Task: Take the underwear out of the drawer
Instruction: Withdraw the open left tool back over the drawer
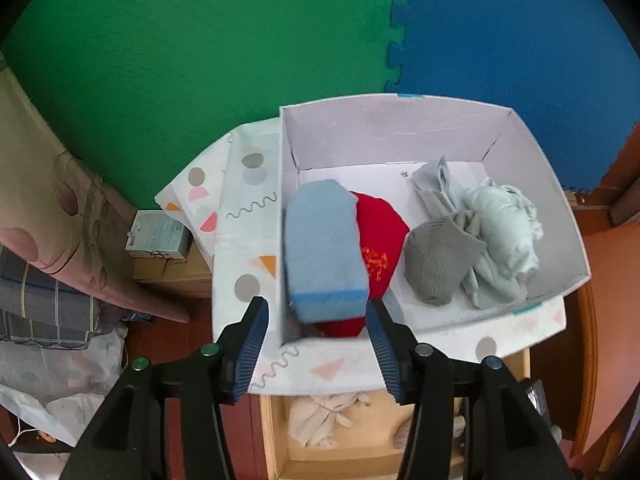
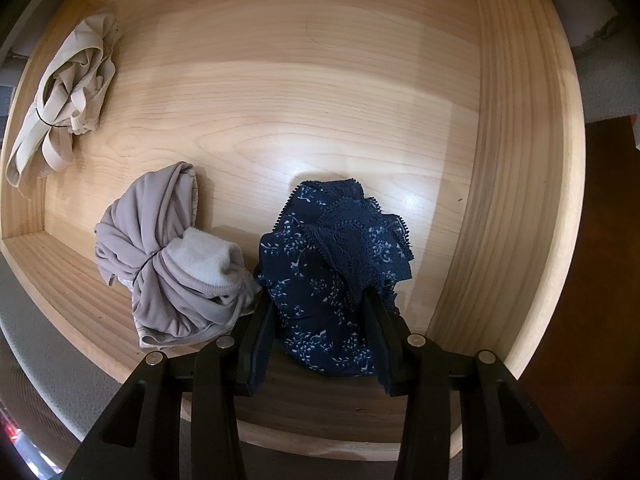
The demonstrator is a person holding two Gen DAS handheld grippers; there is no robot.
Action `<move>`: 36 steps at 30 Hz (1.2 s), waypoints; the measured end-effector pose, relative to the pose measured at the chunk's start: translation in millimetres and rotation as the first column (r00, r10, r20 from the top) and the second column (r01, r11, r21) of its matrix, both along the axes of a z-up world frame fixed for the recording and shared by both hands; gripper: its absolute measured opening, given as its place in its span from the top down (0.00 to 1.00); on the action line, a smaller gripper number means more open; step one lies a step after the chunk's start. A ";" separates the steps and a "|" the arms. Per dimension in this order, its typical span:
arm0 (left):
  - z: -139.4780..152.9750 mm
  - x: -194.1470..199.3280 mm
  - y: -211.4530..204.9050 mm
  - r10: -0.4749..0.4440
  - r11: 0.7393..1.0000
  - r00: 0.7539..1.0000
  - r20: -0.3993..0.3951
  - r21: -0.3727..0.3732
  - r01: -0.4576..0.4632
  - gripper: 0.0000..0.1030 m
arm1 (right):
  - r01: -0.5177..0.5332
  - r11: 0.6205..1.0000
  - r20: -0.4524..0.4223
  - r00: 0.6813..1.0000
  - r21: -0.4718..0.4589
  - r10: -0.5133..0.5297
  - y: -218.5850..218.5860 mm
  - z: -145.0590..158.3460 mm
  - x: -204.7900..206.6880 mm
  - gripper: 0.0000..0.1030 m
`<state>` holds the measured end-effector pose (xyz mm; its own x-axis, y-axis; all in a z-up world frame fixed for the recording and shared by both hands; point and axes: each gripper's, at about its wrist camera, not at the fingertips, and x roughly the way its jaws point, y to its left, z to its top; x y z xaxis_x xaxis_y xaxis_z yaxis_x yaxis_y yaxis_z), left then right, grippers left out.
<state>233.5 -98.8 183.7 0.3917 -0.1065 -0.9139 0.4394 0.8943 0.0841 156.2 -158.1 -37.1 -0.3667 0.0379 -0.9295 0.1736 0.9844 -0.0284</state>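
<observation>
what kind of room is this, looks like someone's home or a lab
Most likely a lived-in bedroom at home, not a lab. A wooden drawer holds bundled underwear, such as the navy floral pair. A white box of folded clothes sits above interlocking foam floor mats, with patterned bedding beside.

My jaws pinch the crumpled navy floral lace underwear (image 2: 332, 272) near the wooden drawer's (image 2: 516, 184) right wall; taupe bundle (image 2: 168, 256) beside it, beige one (image 2: 64, 96) far-left.
</observation>
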 end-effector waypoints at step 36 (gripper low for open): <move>-193.5 -141.4 90.4 0.136 0.990 0.980 -0.142 0.055 -0.130 0.49 | -0.029 0.999 -0.014 0.999 -0.023 0.029 11.3 0.1 5.5 0.61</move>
